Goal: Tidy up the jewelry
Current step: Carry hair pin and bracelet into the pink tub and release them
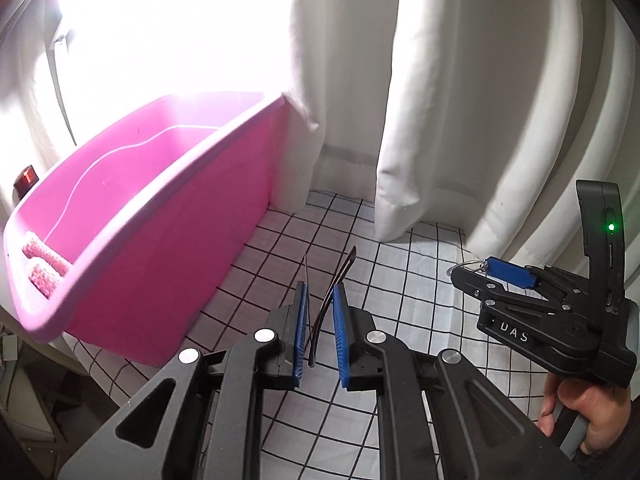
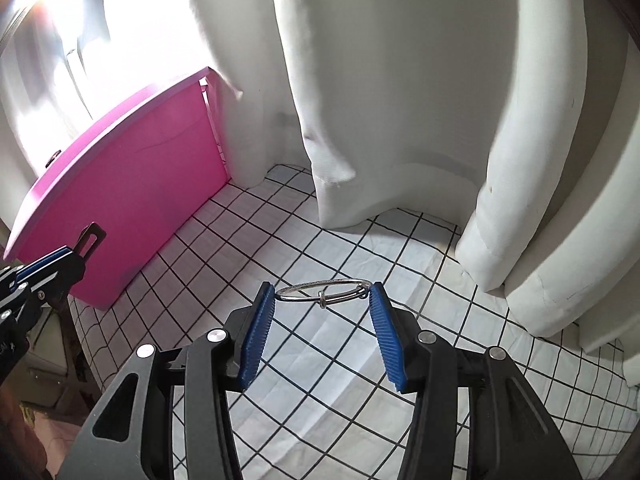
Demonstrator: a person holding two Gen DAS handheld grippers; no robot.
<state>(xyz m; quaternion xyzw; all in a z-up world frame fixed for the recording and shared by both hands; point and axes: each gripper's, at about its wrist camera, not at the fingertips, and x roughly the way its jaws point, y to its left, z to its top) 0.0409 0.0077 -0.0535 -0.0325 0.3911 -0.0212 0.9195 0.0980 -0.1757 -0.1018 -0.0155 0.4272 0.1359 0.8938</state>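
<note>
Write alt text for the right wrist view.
The right hand-held gripper holds a thin silver bangle flat between its blue pads, above a white grid-patterned cloth. A pink bin stands left, white curtains behind.

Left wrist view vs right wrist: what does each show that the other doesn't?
Left wrist only: the pink bin's open inside with two pink rolls, and a hand holding the right claw.

Right wrist only: the silver bangle seen whole, spanning the right claw's blue pads, plus the left claw side-on, pinching a dark clip.

Both: bin, white curtain, checked cloth, both claws.
</note>
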